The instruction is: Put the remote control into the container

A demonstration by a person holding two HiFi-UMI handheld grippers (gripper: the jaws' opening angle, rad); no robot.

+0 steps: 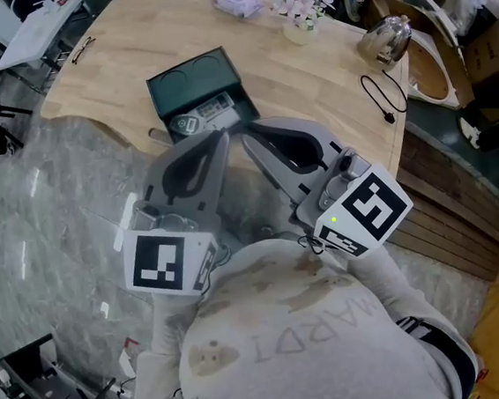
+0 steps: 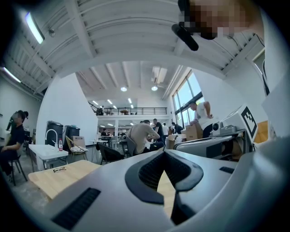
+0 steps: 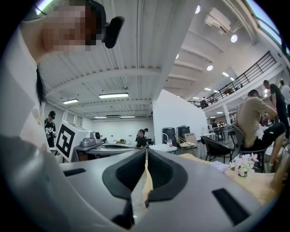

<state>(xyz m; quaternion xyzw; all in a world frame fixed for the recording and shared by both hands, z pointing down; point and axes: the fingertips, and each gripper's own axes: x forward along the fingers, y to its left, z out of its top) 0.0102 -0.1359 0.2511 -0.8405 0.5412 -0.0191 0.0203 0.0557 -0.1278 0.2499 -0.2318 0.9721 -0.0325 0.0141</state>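
Observation:
A dark green container point(image 1: 195, 86) lies open on the wooden table point(image 1: 308, 82). A grey remote control point(image 1: 209, 113) rests inside its near half. Just in front of it, both grippers are held side by side above the table's near edge, tips pointing at the container. My left gripper point(image 1: 222, 136) is shut with nothing in it, and its own view shows the left gripper point(image 2: 165, 152) tips meeting. My right gripper point(image 1: 246, 139) is also shut and empty, and the right gripper point(image 3: 146, 152) pads meet in its view. Both gripper views look out level over the hall and show neither container nor remote.
On the table's far side are a flower pot point(image 1: 300, 10), a pale packet point(image 1: 238, 3), a shiny object point(image 1: 385, 38), a black cable point(image 1: 380, 92) and glasses point(image 1: 83, 48). Cardboard boxes point(image 1: 480, 28) stand at the right. Plastic sheeting point(image 1: 48, 224) covers the floor at left.

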